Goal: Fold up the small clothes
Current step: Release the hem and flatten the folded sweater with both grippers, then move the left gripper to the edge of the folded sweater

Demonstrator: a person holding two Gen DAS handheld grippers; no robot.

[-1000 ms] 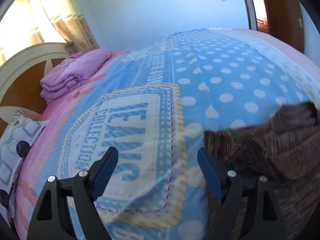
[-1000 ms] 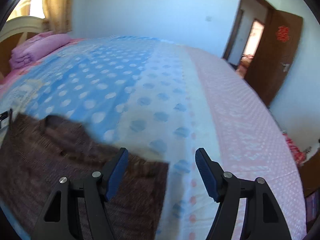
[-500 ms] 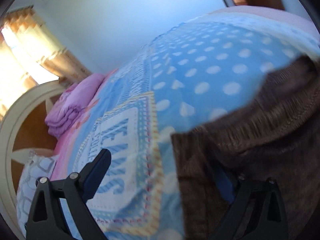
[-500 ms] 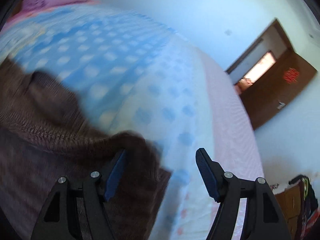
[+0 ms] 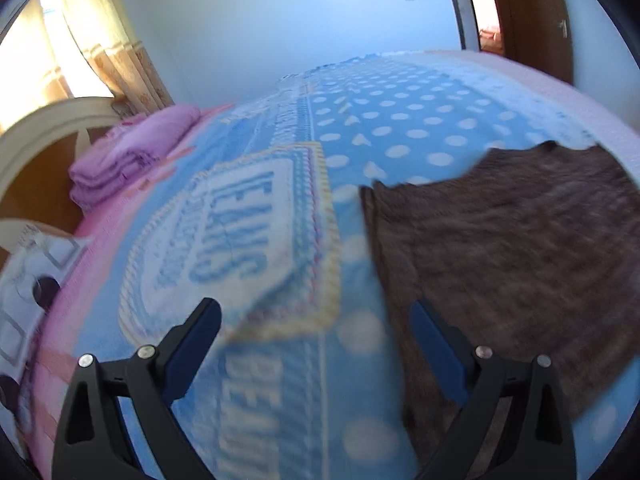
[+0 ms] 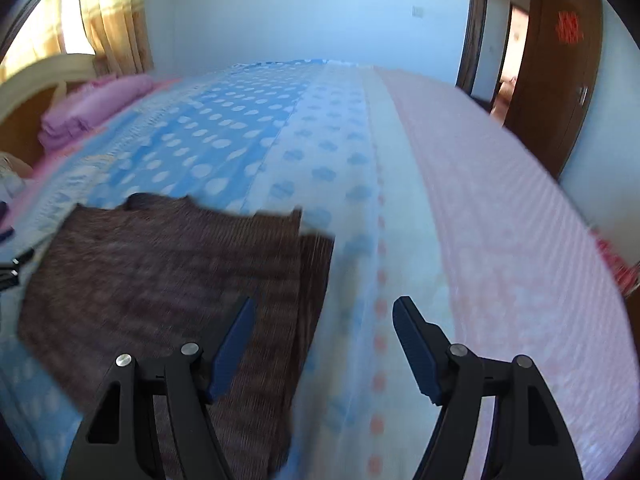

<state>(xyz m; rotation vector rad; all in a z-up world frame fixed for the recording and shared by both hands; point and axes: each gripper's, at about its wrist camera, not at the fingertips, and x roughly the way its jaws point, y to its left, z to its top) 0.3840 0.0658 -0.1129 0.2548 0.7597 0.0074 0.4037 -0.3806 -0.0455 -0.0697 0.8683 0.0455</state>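
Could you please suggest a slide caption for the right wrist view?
Open right gripper above the right edge of a brown knitted garment lying flat on a polka-dot bedspread.

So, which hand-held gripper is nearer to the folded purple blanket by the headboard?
Left. The left hand-held gripper hovers over the bed cover on the blanket's side of the brown garment; the right hand-held gripper is at the garment's far edge.

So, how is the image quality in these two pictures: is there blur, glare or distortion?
Left wrist view: fisheye bends the bed; the brown garment and near blanket smear with motion blur; the window is blown out. Right wrist view: the same bending, blurred garment, and glare at the curtain.
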